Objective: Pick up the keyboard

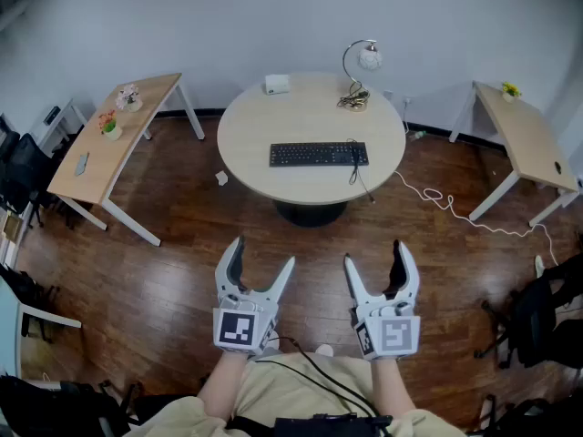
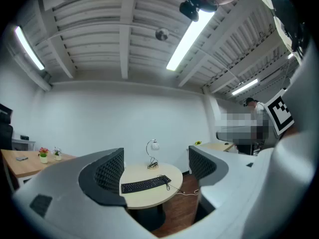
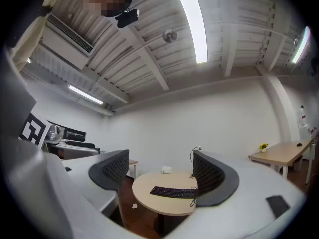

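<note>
The left claw (image 1: 264,255) and right claw (image 1: 374,255) sit low in the frame, both spread wide and empty. Well apart from them, the flat black keyboard (image 1: 319,154) lies on the round pale wooden surface (image 1: 264,121) at upper centre.

In front of me stands a round table (image 1: 264,121) on a dark wooden floor (image 1: 182,271). On the table lies a black keyboard (image 1: 319,155), nearer to my edge. A desk lamp (image 1: 355,102) and a small white box (image 1: 277,84) stand at the far edge. On the floor, a white cable (image 1: 455,209) lies right of the table and a small white scrap (image 1: 221,177) left of it
</note>
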`<control>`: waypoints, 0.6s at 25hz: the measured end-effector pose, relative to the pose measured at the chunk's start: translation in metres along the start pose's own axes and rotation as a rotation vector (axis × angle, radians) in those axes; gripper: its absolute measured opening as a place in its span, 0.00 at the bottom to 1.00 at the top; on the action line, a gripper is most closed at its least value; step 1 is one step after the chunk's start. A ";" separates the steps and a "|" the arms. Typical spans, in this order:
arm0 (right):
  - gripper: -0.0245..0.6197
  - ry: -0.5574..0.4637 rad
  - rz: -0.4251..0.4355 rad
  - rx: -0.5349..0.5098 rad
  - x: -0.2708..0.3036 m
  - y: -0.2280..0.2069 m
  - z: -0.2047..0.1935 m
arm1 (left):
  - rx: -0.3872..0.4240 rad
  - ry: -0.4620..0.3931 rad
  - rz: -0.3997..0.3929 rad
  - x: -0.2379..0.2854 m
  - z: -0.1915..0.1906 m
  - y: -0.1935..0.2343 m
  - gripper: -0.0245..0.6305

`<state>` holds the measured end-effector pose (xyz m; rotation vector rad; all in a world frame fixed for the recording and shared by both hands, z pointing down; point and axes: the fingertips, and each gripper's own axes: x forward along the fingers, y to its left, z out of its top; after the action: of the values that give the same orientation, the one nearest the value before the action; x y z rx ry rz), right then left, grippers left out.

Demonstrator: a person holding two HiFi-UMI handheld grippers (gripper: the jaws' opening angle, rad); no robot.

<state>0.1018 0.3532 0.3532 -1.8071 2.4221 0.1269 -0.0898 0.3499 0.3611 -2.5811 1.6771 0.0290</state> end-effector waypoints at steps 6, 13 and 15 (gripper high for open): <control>0.69 -0.008 0.046 0.020 -0.014 -0.025 -0.007 | 0.046 0.020 0.017 -0.005 -0.010 -0.030 0.63; 0.69 -0.002 0.099 -0.005 0.012 -0.029 -0.019 | 0.033 0.043 0.043 0.007 -0.025 -0.017 0.63; 0.69 0.015 0.104 -0.009 0.030 -0.027 -0.029 | 0.028 0.039 0.029 0.027 -0.030 -0.007 0.63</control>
<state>0.1179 0.3136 0.3776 -1.6922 2.5296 0.1338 -0.0732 0.3257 0.3897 -2.5535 1.7159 -0.0434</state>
